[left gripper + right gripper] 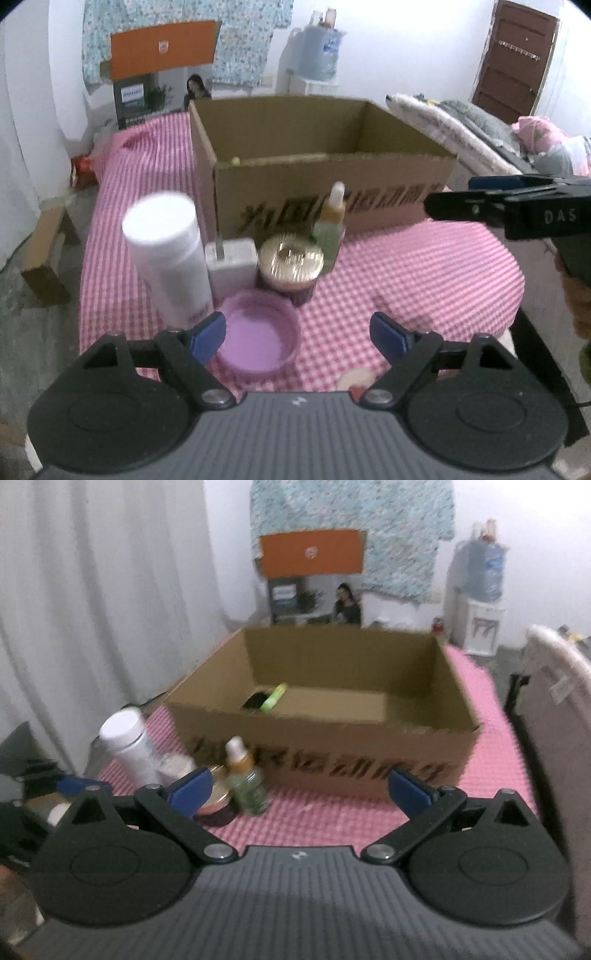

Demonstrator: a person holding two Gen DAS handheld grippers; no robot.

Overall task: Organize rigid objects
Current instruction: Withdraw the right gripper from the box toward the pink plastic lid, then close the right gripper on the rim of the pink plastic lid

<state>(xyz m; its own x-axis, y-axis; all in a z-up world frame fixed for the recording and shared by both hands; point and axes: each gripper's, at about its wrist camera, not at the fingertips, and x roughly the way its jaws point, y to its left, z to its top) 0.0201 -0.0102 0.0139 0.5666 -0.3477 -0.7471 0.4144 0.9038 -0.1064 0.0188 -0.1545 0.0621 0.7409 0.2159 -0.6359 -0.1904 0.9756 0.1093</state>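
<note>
Both the left gripper (pixel 297 334) and right gripper (pixel 297 792) gape empty, the pink lid (pixel 258 334) lying between the left one's fingers.

The left tool (pixel 297 334) is showing a ribbed grey housing with a small white logo at its front edge. 2 round black discs are flanking that logo, each carrying a raised triangular bracket with a cut-out. 2 silver screw heads are sitting beside the logo, pinning black link arms that are ending in blue finger pads (pixel 207 336). The right tool (pixel 299 794) is wearing the same grey ribbing, black discs, silver screws and blue pads (pixel 408 792); from the left wrist view its black side is showing pale letters "DAS".
</note>
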